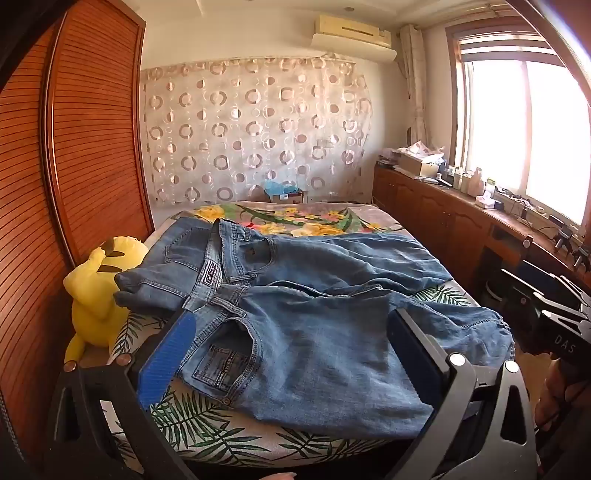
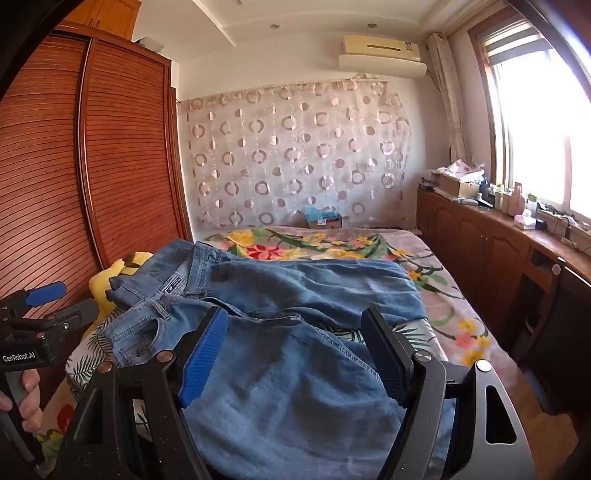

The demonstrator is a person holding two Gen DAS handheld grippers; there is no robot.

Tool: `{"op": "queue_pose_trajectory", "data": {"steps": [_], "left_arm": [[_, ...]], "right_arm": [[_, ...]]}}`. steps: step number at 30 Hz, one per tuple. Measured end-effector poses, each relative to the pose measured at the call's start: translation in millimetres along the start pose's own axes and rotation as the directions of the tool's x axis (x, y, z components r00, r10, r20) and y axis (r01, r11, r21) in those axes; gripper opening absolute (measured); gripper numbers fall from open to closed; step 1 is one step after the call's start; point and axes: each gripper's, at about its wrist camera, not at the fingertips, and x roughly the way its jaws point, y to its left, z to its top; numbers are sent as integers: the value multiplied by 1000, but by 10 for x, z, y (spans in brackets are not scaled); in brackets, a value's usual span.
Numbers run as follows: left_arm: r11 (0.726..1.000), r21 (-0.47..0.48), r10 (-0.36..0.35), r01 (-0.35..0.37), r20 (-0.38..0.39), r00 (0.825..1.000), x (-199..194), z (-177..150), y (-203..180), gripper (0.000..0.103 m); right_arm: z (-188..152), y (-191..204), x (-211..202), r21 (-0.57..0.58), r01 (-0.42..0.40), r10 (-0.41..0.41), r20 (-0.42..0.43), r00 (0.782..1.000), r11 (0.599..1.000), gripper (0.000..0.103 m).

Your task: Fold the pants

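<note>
Across the floral bed (image 1: 236,439) the jeans (image 1: 295,332) lay lengthwise, waistband left, legs right. The left gripper (image 1: 291,354) hovered open nearer the waist pocket, the right gripper (image 2: 295,354) open over the legs.

A yellow plush toy (image 1: 96,291) sits at the left edge of the bed (image 1: 229,439), against the slatted wooden wardrobe (image 1: 92,140). A floral blanket (image 2: 332,245) covers the bed's far end. Behind it hangs a circle-patterned curtain (image 1: 255,129), with an air conditioner (image 1: 352,35) above. Right of the bed, a wooden cabinet (image 2: 480,251) under the window (image 1: 524,129) carries boxes and bottles.
</note>
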Motion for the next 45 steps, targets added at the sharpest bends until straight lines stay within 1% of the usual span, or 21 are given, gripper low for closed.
{"op": "queue_pose_trajectory", "data": {"steps": [45], "left_arm": [[1000,10,6,-6,4,1000,-4,-3,-9,103]], "right_arm": [[-27,22,-2,-1,4,-4,5,1000,1000,77]]}}
